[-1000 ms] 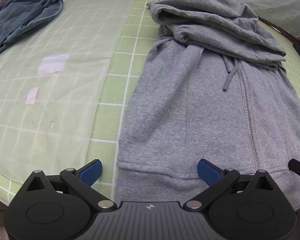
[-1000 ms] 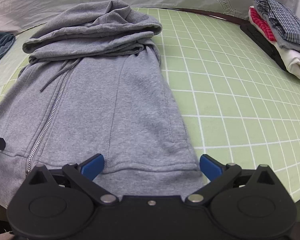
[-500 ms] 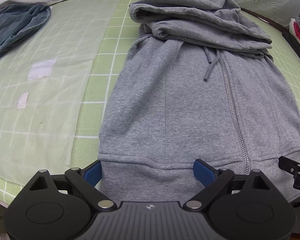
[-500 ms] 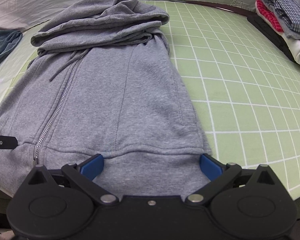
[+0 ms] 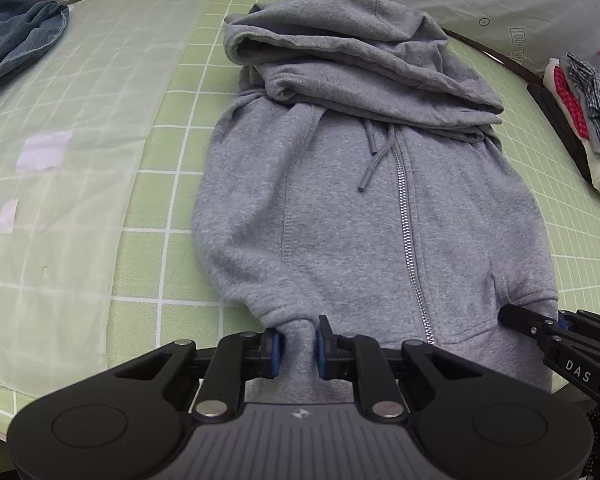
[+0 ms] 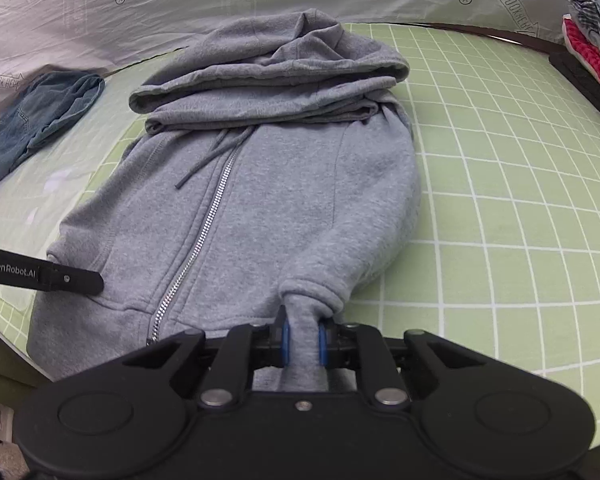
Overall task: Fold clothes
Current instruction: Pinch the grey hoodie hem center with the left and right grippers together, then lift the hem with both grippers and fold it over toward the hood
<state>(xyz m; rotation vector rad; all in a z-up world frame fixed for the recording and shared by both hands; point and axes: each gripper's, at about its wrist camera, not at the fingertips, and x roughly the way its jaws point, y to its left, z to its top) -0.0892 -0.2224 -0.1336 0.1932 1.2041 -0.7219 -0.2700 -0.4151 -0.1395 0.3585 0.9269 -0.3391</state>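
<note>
The gray hoodie (image 5: pixel 340 208) is lying lengthwise on the green desk (image 6: pixel 500 200), hood toward 12 o'clock, while the left claw (image 5: pixel 297 345) and right claw (image 6: pixel 303 340) are each clamping its hem at 6 o'clock.

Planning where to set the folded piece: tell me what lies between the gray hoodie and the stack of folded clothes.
Only bare green grid mat separates the gray hoodie from the stack of folded clothes in the right wrist view.
</note>
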